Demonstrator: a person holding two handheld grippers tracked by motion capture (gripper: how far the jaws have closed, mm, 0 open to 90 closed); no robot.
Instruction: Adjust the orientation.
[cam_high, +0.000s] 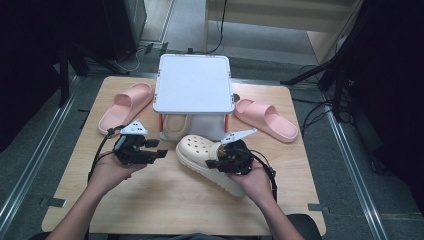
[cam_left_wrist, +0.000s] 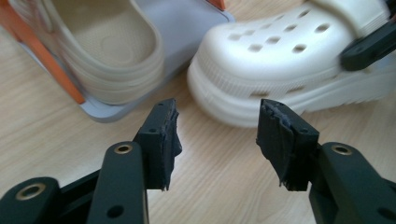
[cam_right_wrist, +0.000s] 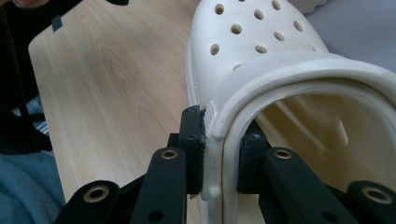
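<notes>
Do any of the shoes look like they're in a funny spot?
Yes. One cream clog sits on the small rack's bottom shelf, while its partner, the cream clog with holes, lies out on the table, slanted, with the right gripper pinching its side wall.

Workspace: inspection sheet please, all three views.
Surface: light wooden table, bare at the near edge.
Job's things: cream clog on the table; second cream clog under the white shelf.
Clutter: two pink slides flanking the shelf.
Grippers: right gripper clamped on the clog's rim; left gripper open, nothing between.
Cables: black cable trailing from the left gripper.
Surroundings: grey floor, dark stands.
</notes>
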